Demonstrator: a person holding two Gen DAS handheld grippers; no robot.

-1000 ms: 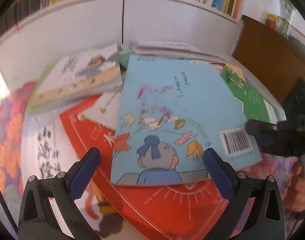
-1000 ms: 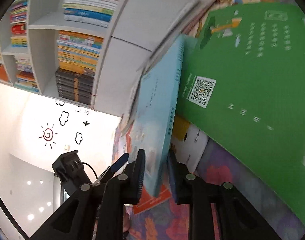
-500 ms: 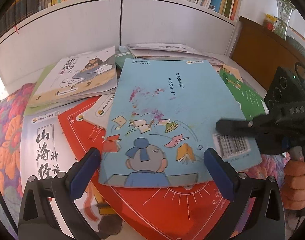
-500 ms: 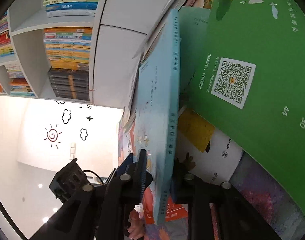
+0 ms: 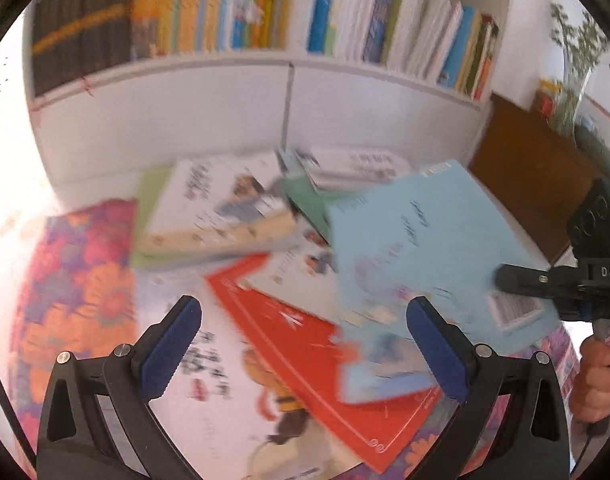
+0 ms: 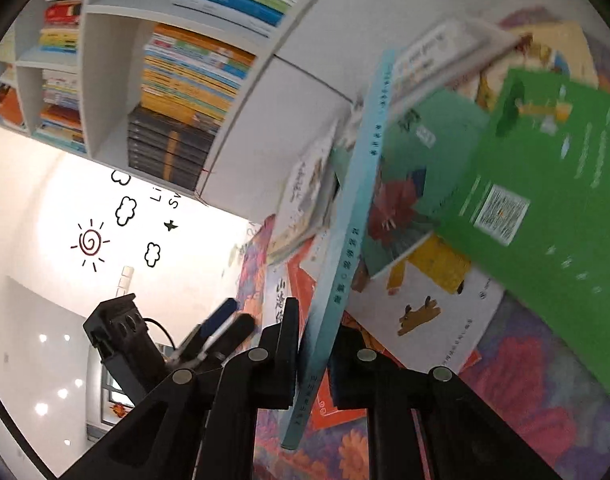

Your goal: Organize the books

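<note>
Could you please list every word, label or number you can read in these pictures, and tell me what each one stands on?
"DAS": white letters on the black body of the right gripper, cut off by the picture's edge.
"Li" and "Sv": black wall lettering, cut off by the bookshelf.
"山海": large black characters on the white book, rest hidden.
Too blurred or small: light blue book cover, spine and barcode, green book print and QR code, shelf spines.

A surface (image 5: 81, 280) covered by a floral cloth carries a loose spread of picture books: a red book (image 5: 325, 364) near, a white book (image 5: 217, 208) far left, a green book (image 6: 545, 184) right.
</note>
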